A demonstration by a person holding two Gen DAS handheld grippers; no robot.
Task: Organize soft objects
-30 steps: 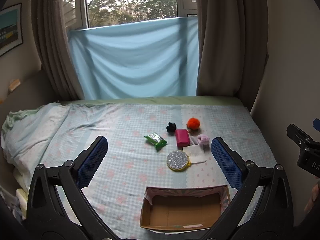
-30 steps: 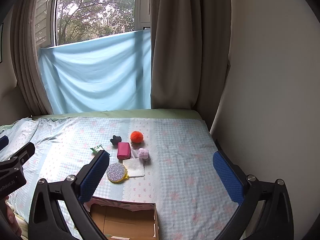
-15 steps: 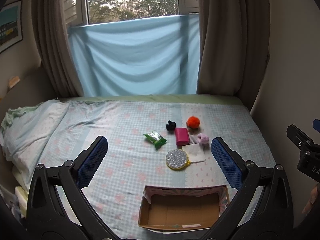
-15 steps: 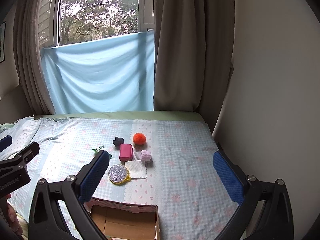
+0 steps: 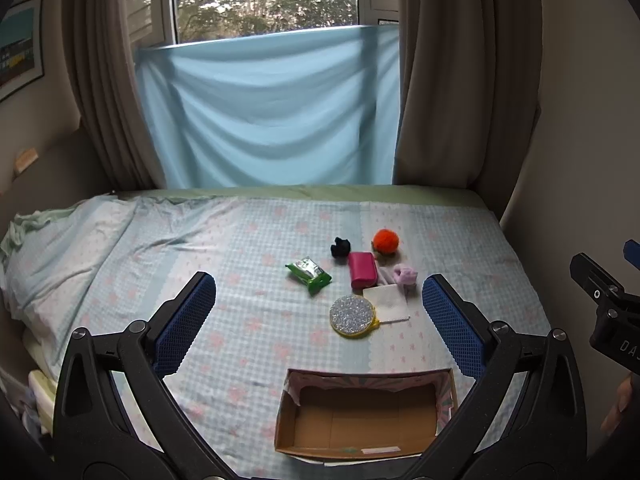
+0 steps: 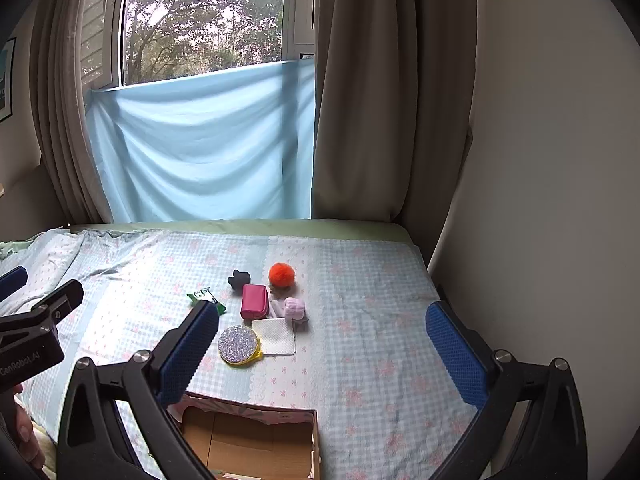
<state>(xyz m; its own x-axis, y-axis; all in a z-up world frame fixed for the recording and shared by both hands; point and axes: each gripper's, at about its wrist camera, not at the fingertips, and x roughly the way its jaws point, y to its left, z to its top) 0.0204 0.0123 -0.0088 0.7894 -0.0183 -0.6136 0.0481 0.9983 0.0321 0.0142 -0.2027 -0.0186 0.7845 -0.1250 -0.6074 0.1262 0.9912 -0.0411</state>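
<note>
On the bed (image 5: 200, 248) by the window (image 5: 264, 0), I see toys (image 5: 362, 268) past a box (image 5: 360, 420). Both my grippers, left (image 5: 316, 320) and right (image 6: 320, 344), are wide open, holding nothing.

You're facing a bed (image 5: 224, 264) with a pale blue checked sheet (image 6: 360, 300), pink flower print, rumpled toward the left side. Green sheet edge (image 5: 320, 191) shows along the far side. Light blue cloth (image 5: 268, 112) hangs across the lower window (image 6: 208, 20); trees outside. Brown curtains (image 6: 384, 100) on both sides. Framed picture (image 5: 20, 46) on left wall. Plain cream wall (image 6: 552, 160) on your right.
</note>
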